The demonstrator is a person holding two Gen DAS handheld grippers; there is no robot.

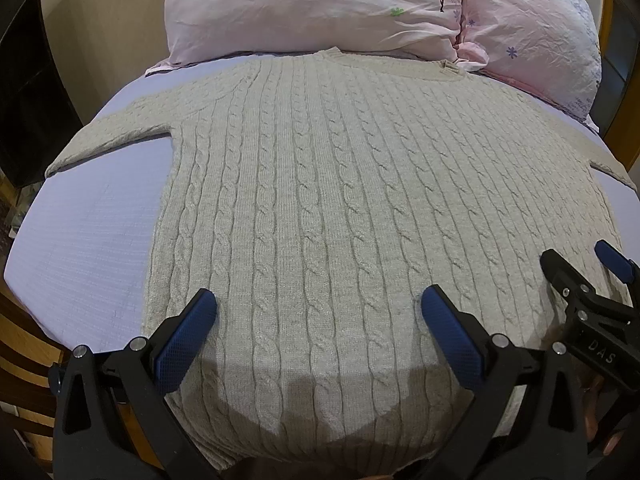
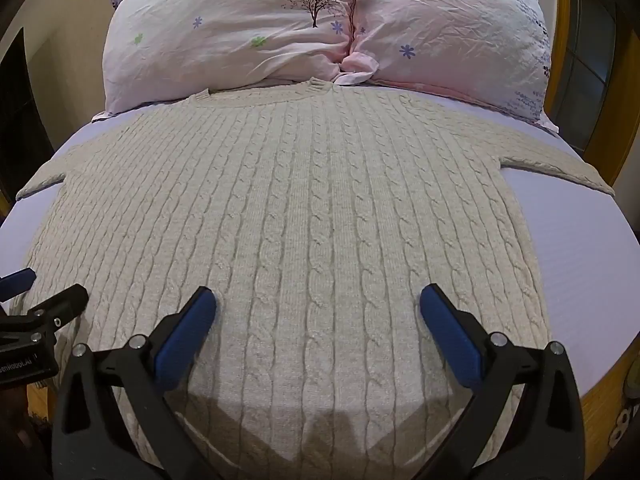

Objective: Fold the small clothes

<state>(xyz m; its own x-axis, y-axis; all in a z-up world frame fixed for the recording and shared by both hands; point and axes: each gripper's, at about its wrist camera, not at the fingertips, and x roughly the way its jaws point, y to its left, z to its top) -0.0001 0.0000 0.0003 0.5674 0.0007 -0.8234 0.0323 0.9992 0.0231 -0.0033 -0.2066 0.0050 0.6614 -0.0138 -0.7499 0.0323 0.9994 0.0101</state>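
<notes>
A beige cable-knit sweater (image 1: 320, 184) lies flat and spread out on the lilac bed (image 1: 88, 248), collar toward the pillows, sleeves out to both sides. It also fills the right wrist view (image 2: 304, 208). My left gripper (image 1: 319, 304) is open and empty, hovering over the sweater's bottom hem, left of centre. My right gripper (image 2: 318, 302) is open and empty over the hem's right part. The right gripper shows at the left view's right edge (image 1: 576, 268), and the left gripper at the right view's left edge (image 2: 44, 288).
Two pink flowered pillows (image 1: 320, 4) (image 2: 452, 28) lie at the head of the bed, touching the collar. Wooden bed frame (image 2: 600, 408) borders the mattress. Bare sheet (image 2: 592, 264) lies on both sides of the sweater.
</notes>
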